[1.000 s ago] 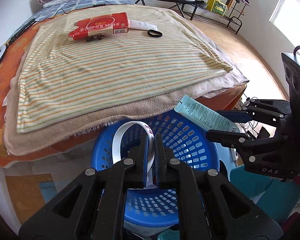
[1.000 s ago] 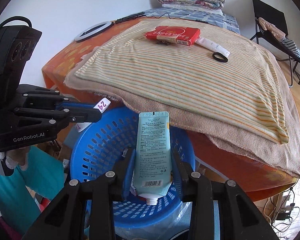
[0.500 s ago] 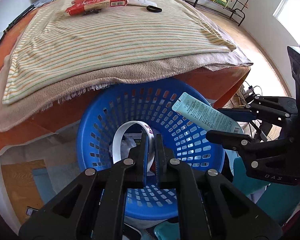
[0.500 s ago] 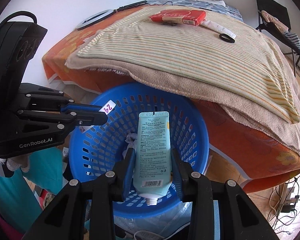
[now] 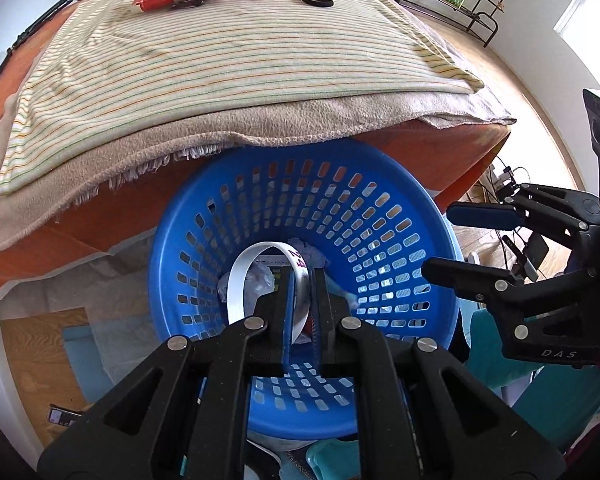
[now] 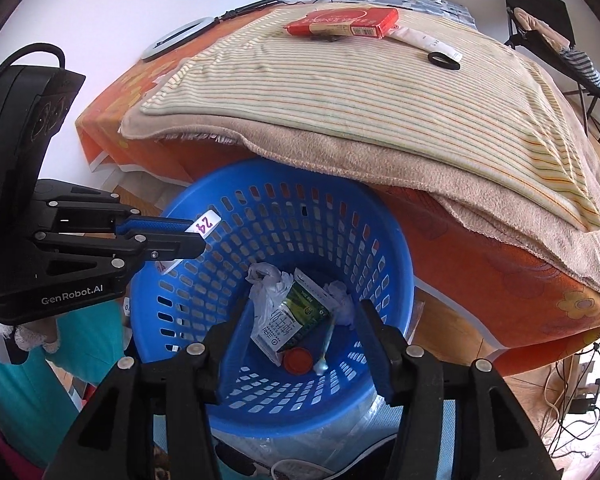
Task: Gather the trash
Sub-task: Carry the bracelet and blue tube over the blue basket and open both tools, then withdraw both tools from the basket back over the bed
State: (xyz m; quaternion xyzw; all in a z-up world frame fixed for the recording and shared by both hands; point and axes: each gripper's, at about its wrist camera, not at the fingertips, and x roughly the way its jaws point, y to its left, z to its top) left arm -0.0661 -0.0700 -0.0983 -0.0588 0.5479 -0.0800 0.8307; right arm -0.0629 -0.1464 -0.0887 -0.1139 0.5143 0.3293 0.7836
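The tube held half a second ago by the right gripper [image 6: 300, 344] has been released; its jaws are now spread and empty over the blue basket [image 6: 380, 240], where the tube [image 6: 325, 350] appears to lie at the bottom beside a green packet [image 6: 296, 320] and a red cap [image 6: 297, 361]. One item is thereby binned. A white strip [image 5: 240, 280] marked "24" is pinched by the left gripper [image 5: 302, 300] above the basket. "GenRobot.AI" and "DAS" are read on the grippers. A red box [image 6: 342, 22] remains far off on the bed.
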